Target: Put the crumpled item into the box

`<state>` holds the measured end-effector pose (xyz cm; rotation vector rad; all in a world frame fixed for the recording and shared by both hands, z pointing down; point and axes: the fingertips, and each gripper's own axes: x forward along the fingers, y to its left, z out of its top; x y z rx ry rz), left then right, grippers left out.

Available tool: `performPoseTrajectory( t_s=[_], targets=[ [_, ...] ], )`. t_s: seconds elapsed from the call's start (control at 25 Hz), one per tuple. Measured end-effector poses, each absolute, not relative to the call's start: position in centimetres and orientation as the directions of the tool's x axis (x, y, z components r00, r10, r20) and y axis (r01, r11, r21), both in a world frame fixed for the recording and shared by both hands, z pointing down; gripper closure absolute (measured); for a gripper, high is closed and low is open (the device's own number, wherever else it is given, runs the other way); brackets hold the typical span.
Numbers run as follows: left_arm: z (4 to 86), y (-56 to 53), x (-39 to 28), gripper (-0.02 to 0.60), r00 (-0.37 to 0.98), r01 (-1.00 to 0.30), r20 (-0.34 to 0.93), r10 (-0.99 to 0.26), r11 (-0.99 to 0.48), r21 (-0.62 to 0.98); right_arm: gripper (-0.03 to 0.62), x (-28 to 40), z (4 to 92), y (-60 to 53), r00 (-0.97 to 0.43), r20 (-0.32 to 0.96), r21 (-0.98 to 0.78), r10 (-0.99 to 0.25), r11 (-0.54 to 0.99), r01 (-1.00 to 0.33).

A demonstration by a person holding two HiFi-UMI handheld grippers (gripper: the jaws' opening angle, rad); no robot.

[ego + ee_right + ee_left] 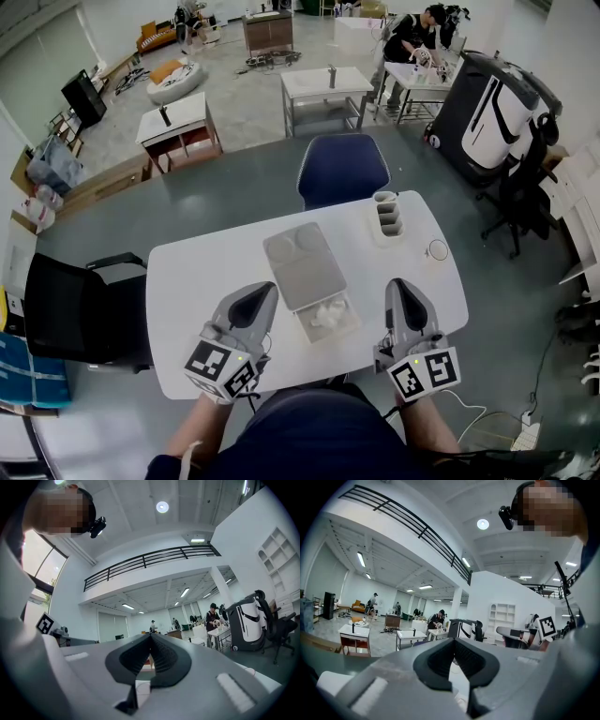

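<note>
Left gripper point(262, 292) and right gripper point(398, 287) are both sitting clamped shut and empty, so a clumsy reach is risking tipping the crumpled item point(328, 314) out of the box point(352, 327).

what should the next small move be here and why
Likely reach the left tool for the lid lying behind the box and bring it over: the crumpled item already seems to sit inside the open box, and both the left tool and right tool rest shut and empty beside it.

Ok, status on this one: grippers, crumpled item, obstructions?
Left gripper and right gripper shut, empty. Crumpled item lies inside the open box. Nothing in the way.
</note>
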<state>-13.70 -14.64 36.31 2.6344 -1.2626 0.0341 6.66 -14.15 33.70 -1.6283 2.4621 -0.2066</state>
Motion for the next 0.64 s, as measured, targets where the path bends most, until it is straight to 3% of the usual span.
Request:
performPoseTrajectory(
  t_s=[0.64],
  targets=[
    [36.43,-14.58,-13.95,0.58,0.633,-0.771,0.122,-0.764,-0.608,0.189,0.592,6.44,33.72,-14.14,-0.383,-0.07,-0.222,-0.921,0.389,-0.894]
  ],
)
